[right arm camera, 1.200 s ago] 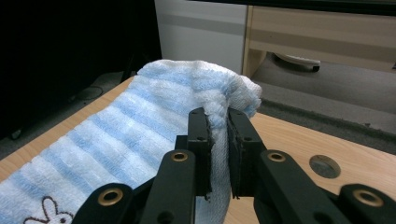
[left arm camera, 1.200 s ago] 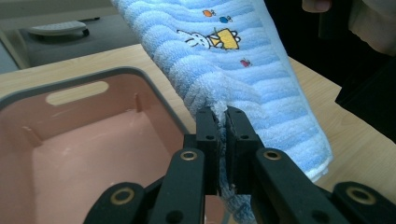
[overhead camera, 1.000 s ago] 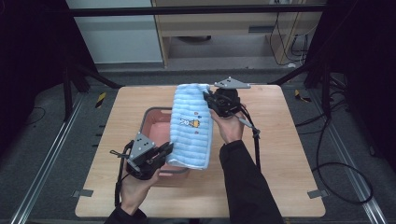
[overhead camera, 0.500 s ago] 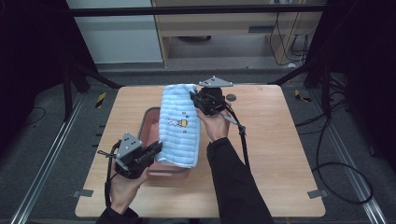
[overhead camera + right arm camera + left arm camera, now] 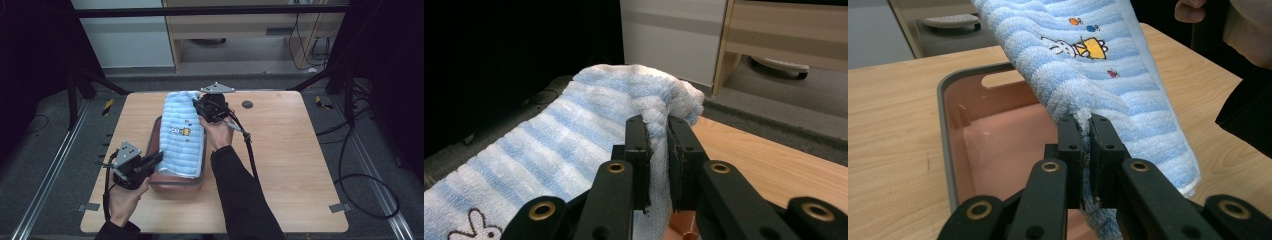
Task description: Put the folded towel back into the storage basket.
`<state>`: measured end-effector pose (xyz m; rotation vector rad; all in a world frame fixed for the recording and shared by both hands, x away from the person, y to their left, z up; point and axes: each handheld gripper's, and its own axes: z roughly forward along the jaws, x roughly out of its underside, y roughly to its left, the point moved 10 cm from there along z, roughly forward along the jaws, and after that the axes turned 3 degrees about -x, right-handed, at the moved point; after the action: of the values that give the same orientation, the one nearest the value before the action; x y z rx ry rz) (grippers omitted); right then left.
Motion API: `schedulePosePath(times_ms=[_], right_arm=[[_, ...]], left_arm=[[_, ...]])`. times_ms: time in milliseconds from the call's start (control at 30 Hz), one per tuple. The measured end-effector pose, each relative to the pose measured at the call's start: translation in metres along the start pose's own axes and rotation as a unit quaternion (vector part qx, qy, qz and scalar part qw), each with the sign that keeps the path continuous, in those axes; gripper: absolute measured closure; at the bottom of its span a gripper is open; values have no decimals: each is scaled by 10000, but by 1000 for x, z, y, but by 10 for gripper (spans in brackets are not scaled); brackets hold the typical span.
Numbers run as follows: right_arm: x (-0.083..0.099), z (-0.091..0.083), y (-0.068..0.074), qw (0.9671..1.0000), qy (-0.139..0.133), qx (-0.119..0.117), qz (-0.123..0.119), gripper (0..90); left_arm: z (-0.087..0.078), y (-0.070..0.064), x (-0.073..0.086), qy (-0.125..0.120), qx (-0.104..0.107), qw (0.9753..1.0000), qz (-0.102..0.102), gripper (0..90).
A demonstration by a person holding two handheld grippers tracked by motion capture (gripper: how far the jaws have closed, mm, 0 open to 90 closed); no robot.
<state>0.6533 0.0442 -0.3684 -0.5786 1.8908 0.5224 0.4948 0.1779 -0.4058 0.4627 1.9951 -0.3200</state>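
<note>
The blue towel [image 5: 181,134] has moved left and now hangs over the pink bin [image 5: 175,181]. The left gripper [image 5: 150,161] and right gripper [image 5: 199,106] each pinch an end tight, and nothing blocks them.

lab | black frame [image 5: 80,85] | floor cables [image 5: 360,165] | wooden table [image 5: 290,150]

Left gripper [image 5: 156,159], right gripper [image 5: 200,106] clamped.

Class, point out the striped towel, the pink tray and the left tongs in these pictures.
striped towel [image 5: 181,145], high view, on its middle stripes below the rabbit print.
pink tray [image 5: 998,135], left gripper view, on its bare floor.
left tongs [image 5: 1084,137], left gripper view, between the fingertips clamping the towel's edge.
</note>
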Motion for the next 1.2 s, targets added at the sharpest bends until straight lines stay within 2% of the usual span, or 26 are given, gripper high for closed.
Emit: schedulePosePath(times_ms=[33,67,100,133,167,433,900,1200], right_arm=[[0,3,1,10000,3,0,-10,812],[1,5,1,10000,16,0,-1,812],[2,7,2,10000,29,-10,-4,812],[3,9,2,10000,44,-13,-7,812],[3,11,2,10000,50,-18,2,812],[12,24,-1,9998,175,-26,28,812],[41,42,-2,9992,407,-32,-35,811],[58,47,-6,9986,529,-72,-57,811]], left_arm=[[0,0,2,60,44,9999,-106,854],[2,4,2,24,-21,10000,-42,853],[2,4,5,84,22,9999,-136,854],[3,5,6,94,16,9999,-144,854],[4,9,6,68,-57,9999,-84,854],[14,13,16,248,-64,9995,-175,853],[27,18,37,547,-116,9983,-158,853],[37,9,51,786,-87,9969,-36,853]])
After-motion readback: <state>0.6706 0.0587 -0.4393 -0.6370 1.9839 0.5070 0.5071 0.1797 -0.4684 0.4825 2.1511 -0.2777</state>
